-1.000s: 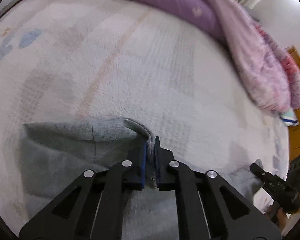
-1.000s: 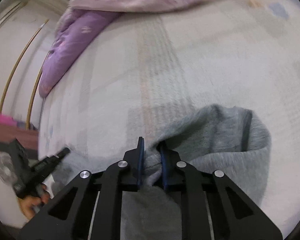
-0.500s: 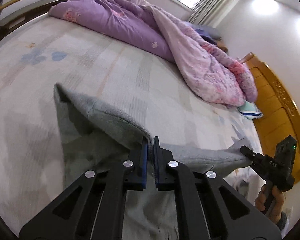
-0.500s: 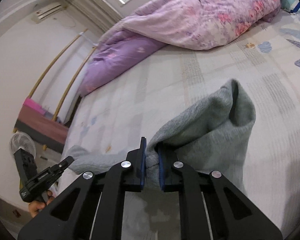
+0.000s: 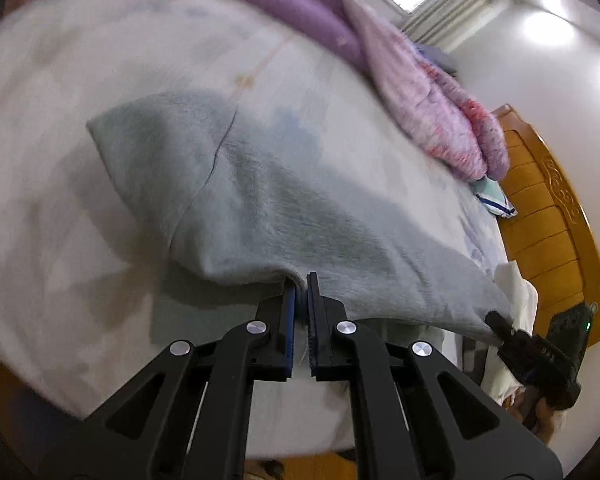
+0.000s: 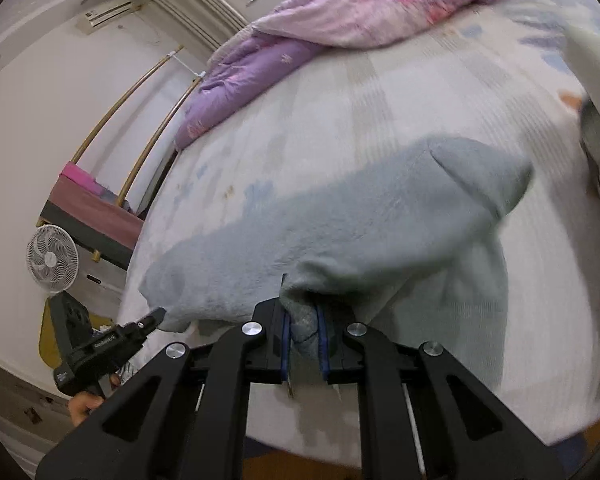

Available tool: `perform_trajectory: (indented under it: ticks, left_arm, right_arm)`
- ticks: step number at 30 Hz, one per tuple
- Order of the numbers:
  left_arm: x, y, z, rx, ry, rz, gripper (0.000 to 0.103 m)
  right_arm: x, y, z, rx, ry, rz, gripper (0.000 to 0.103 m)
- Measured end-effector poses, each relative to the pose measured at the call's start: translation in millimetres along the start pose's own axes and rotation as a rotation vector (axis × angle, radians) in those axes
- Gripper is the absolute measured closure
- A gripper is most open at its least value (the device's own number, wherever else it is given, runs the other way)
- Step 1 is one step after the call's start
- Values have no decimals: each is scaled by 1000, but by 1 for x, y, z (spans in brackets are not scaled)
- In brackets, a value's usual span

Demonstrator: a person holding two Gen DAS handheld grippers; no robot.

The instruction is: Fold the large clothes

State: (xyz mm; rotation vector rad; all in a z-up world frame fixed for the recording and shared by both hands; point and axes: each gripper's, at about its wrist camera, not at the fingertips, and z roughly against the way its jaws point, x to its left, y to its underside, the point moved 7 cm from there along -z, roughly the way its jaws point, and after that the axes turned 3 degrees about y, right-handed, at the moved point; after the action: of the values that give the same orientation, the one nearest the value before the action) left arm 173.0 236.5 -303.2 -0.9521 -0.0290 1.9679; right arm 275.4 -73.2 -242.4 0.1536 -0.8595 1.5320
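A large pale grey knit garment (image 5: 260, 200) hangs stretched above the bed, held by one edge at two places. My left gripper (image 5: 301, 286) is shut on that edge, the cloth pinched thin between its blue pads. My right gripper (image 6: 300, 308) is shut on a thicker bunch of the same garment (image 6: 360, 224). In the left wrist view the right gripper (image 5: 496, 322) shows at the lower right, holding the far corner. In the right wrist view the left gripper (image 6: 156, 316) shows at the lower left, a hand below it. The garment's far end droops onto the bed.
The bed (image 5: 60, 120) carries a pale patterned sheet. A purple and pink quilt (image 5: 400, 68) is heaped along its far side, with a wooden headboard (image 5: 548, 208) to the right. A white fan (image 6: 52, 258) and a low bench (image 6: 88, 212) stand beside the bed.
Both grippers have pulled back toward the foot of the bed and risen a little, lifting the garment's edge and drawing it out taut between them. Both grips have held.
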Motion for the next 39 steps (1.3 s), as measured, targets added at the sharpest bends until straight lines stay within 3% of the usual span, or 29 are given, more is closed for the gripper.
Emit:
perform_trajectory:
  ticks: [7,10,15,17,19,20,26,29,32,34,37,39]
  left_arm:
    - [40,58,-25,95,-43,73,99]
    - [45,69,-28,97,-66,66,99]
    - [45,73,-31,117,-74,54,98]
    - [42,74,-26,118,-66,49,96]
    - [37,76,-18,125,-69,24,76]
    - [34,77,-12,123,-75,11,72]
    - [5,77,23,83,-92,-141,64]
    - [-8,61,26,32,-100,-193,47]
    - [-4,35,8,2,-163,-231,46]
    - [8,20,-12,30,-215,-201,46]
    - [38,15,-38,102,-290,-136,46]
    - [50,18,-50,126,-287,-106,46]
  right_arm:
    - [-30,56,-14,46,62,-36,93]
    - [-50,76,-26,80,61,-106,93]
    - [-65,85,-41,98,98,-116,93]
    - [-60,82,-37,95,94,-113,89]
    - [-50,77,-26,89,104,-66,86]
    - [-48,76,-22,87,105,-58,85]
    - [-46,76,23,100,108,-43,85]
    - [-37,57,35,49,139,25,85]
    - [-37,40,32,-2,181,80,88]
    - [-43,27,16,-5,235,99,92]
    - [-70,19,-13,59,323,71,93]
    - [-98,21,-28,96,391,53,103]
